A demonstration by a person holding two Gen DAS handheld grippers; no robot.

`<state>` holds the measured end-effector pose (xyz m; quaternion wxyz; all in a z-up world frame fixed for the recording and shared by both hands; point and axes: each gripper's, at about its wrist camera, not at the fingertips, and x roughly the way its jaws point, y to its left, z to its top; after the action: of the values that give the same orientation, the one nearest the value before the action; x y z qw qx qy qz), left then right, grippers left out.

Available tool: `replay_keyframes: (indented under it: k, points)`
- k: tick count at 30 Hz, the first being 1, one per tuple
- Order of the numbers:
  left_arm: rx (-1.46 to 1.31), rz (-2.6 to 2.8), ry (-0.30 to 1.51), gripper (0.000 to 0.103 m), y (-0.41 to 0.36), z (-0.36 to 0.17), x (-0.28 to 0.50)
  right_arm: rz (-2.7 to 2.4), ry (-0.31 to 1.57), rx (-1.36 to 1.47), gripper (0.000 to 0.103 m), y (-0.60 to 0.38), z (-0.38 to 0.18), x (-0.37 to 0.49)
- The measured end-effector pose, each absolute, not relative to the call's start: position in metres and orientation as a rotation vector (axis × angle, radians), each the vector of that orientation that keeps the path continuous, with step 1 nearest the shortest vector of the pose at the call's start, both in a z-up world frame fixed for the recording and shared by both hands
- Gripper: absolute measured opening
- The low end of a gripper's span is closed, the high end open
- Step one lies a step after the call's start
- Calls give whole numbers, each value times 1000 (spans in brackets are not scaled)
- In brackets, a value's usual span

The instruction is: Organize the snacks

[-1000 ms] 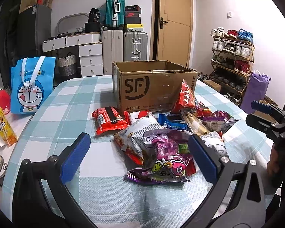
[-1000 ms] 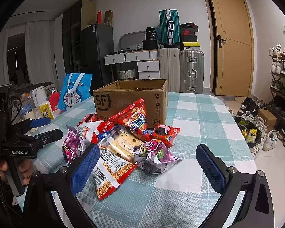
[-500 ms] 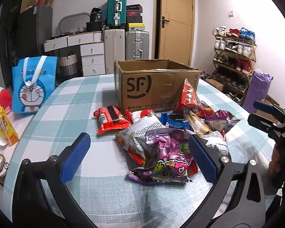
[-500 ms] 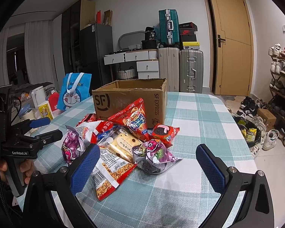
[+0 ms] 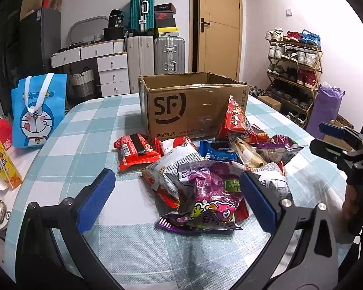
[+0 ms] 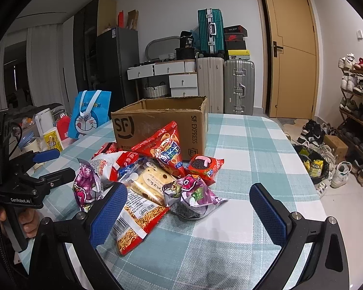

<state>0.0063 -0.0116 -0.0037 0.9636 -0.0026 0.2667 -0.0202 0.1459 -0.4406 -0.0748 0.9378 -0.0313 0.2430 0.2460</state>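
Left wrist cam: the left claw [image 5: 176,203] has its blue-padded fingers spread wide, holding nothing, hovering over the near edge of the teal-and-white checked worktop [image 5: 84,130]. The heap of crinkly snack packets [image 5: 205,169] sits just ahead of it, with the shiny purple foil bag [image 5: 205,198] closest, lying between the fingers but nearer the right one. A flat red packet [image 5: 135,151] lies a bit off to the left of the heap. Behind everything stands the open brown cardboard SF box [image 5: 193,106]. The right claw [image 5: 326,135] pokes in from the right edge, off to the side of the pile.

Right wrist cam: that claw [image 6: 188,207] is also wide open and empty. The pile is ahead and left of centre, with the orange noodle-snack packet [image 6: 135,220] touching or just behind the left pad and a second purple foil bag [image 6: 193,195] between the fingers. A red triangular chip bag [image 6: 167,149] leans against the box [image 6: 162,125].
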Motion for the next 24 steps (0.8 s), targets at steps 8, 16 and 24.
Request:
replay_keyframes:
  k: [8, 16, 24]
  points:
    - [17, -53, 530, 103, -17, -3, 4, 523, 511, -44, 103, -444, -76, 149]
    - [12, -48, 570, 103, -16, -6, 11, 512, 560, -55, 103, -440, -80, 157]
    - [-12, -93, 597, 103, -15, -9, 15, 475, 647, -48, 103, -437, -90, 177]
